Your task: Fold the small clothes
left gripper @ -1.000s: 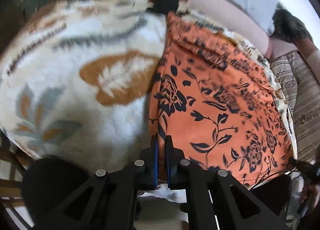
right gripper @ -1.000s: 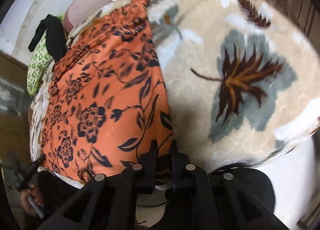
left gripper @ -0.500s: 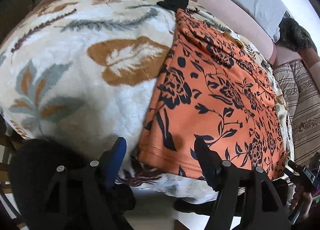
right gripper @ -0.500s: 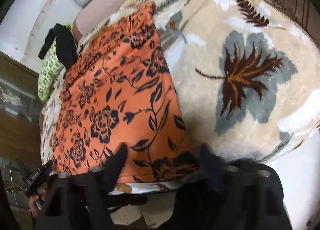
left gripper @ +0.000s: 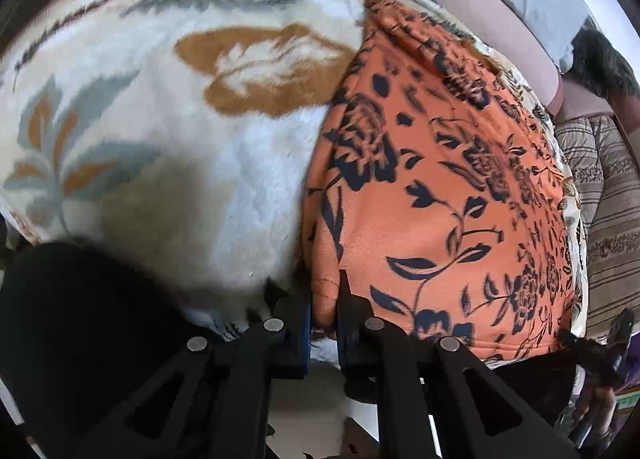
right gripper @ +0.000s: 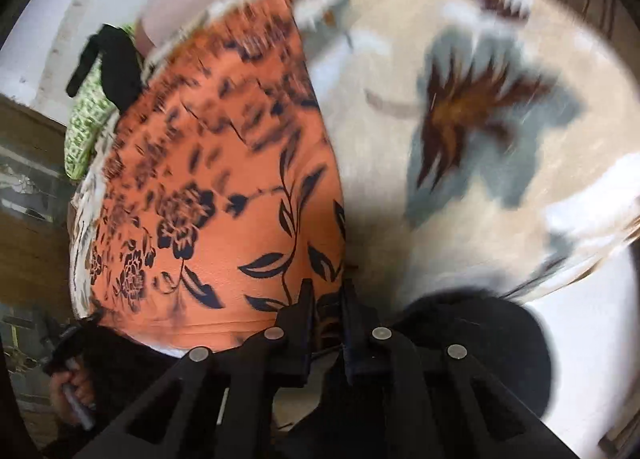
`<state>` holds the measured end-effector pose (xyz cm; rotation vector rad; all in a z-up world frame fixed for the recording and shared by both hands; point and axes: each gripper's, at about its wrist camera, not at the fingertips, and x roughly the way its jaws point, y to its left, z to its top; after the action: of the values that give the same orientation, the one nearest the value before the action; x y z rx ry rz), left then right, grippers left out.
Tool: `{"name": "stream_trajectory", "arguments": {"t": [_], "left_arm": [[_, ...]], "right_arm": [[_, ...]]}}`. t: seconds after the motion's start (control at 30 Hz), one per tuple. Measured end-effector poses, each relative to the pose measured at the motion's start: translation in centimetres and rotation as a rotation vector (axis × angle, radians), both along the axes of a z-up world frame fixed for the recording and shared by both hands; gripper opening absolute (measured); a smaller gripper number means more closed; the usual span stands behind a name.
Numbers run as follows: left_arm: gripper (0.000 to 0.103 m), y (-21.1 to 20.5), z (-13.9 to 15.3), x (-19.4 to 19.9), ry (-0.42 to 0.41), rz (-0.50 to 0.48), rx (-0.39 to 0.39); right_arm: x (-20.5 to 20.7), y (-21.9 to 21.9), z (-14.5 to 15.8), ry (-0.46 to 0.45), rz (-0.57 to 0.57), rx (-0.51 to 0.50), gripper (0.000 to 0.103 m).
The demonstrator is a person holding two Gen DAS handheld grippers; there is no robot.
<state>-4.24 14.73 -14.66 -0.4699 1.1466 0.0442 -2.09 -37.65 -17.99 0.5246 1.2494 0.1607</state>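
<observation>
- Leaf-print blanket covers your whole work surface; the orange floral garment lies flat on it, filling the left wrist view from 12 down to 5 o'clock.
- Half a second ago both pairs of jaws stood wide open above the near hem. Now your left gripper is clamped on the hem's left corner at 6 o'clock, cloth pinched between the fingers.
- Your right gripper is likewise clenched on the garment's opposite near corner; that view is motion-blurred.
- With both corners re-gripped, you look set to lift the hem toward 12 o'clock for a fold.
- Beyond the far end, a black item and green cloth sit apart.
</observation>
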Motion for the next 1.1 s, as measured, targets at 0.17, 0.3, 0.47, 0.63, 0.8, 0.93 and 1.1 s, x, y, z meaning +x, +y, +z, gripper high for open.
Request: {"name": "stream_trajectory", "arguments": {"t": [0.17, 0.3, 0.47, 0.63, 0.8, 0.93, 1.1], "left_arm": [[0.042, -0.2, 0.9, 0.0, -0.039, -0.009, 0.017], [0.066, 0.0, 1.3, -0.1, -0.086, 0.036, 0.039], [0.009, 0.0, -0.6, 0.7, -0.021, -0.029, -0.023], [0.009, 0.5, 0.5, 0.4, -0.045, -0.030, -0.056], [0.009, 0.4, 0.8, 1.5, -0.029, -0.041, -0.066], [0.009, 0.6, 4.6, 3.1, -0.135, -0.045, -0.122], [0.009, 2.2, 9.6, 7.5, -0.274, -0.038, -0.191]], "right_arm": [[0.1, -0.7, 0.7, -0.022, -0.026, 0.043, 0.033], [0.1, -1.1, 0.9, -0.040, -0.037, 0.074, 0.053], [0.4, -0.4, 0.1, 0.003, 0.004, 0.111, 0.013], [-0.2, -1.1, 1.4, -0.036, -0.020, 0.181, 0.013], [0.6, -1.9, -0.3, 0.007, -0.048, 0.247, 0.012], [2.5, -2.1, 3.4, -0.083, -0.036, 0.322, 0.012], [7.1, -3.0, 8.5, -0.219, -0.045, 0.419, 0.012]]}}
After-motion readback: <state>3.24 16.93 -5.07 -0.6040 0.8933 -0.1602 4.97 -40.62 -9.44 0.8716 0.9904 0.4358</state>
